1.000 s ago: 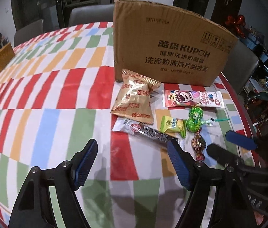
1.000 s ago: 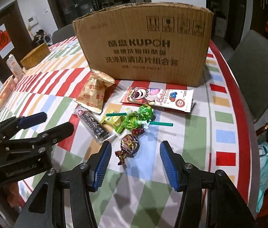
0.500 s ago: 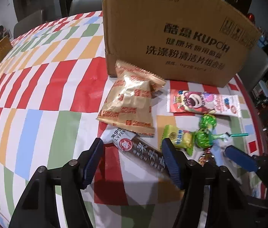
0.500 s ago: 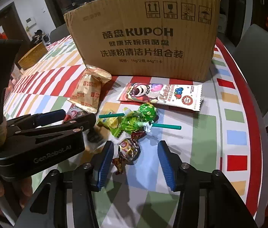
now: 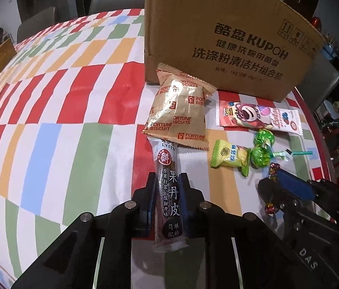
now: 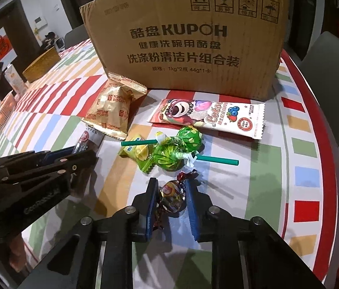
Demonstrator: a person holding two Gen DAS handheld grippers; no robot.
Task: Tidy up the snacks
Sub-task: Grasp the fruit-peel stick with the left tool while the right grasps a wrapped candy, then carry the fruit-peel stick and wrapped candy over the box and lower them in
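The surface [image 5: 56, 125] has a cloth with red, green, blue and orange blocks, and the snacks lie on it. At its far side stands an open brown cardboard box [image 6: 188, 43] with dark print on the front wall. Just before the box lies a gold biscuit bag [image 5: 181, 113], and to the right of it a long pink and white bar wrapper [image 6: 207, 118] with a bear picture. Nearer to the cameras are two green lollipops [image 6: 176, 147] with teal sticks, touching each other, and a small yellow-green candy packet [image 5: 229, 156] beside them. The left gripper [image 5: 168, 197] is closing on a long dark fruit-leather strip [image 5: 169, 192]; the pads press on its two sides, and its far end reaches under the biscuit bag. The right gripper [image 6: 170, 195] is clamped on a small round foil-wrapped candy [image 6: 171, 195], which sits between both blue pads near the lollipops.
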